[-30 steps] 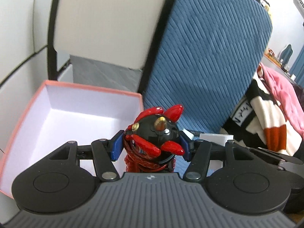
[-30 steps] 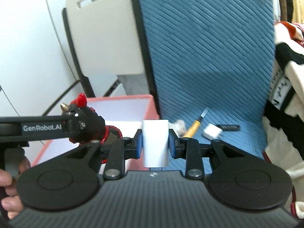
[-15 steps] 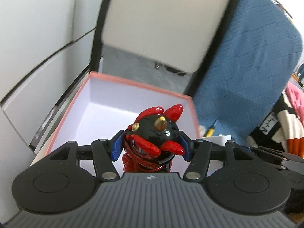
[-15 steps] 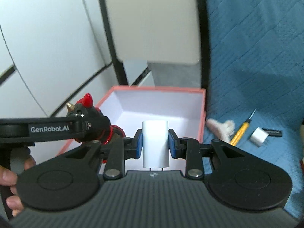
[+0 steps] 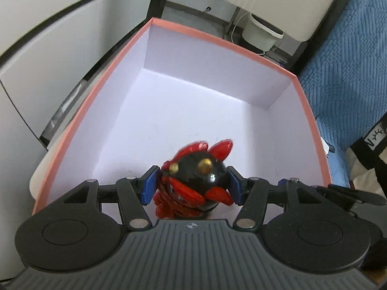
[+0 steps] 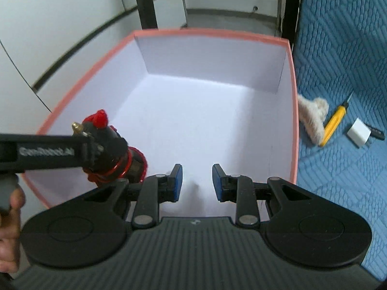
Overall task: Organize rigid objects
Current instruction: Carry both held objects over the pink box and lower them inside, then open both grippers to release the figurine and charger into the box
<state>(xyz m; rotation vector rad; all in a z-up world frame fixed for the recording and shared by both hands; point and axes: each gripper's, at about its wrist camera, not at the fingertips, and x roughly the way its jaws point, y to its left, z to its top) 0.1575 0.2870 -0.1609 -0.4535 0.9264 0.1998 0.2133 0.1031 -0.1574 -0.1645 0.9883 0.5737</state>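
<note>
Left wrist view: the left gripper (image 5: 192, 184) clamps the red-and-black toy figure (image 5: 193, 174), low in frame over the pink-rimmed box (image 5: 217, 38). This looks like the placing step. The right gripper (image 6: 197, 181) is closed narrow, its load indiscernible against the white box floor; next, lower and release.

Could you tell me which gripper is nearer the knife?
Right: the right gripper hangs over the box, beside the knife; the left gripper, holding the toy, is farther left.

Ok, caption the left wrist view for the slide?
Left gripper holds a red-and-black toy figure over the open pink-rimmed box.
</note>
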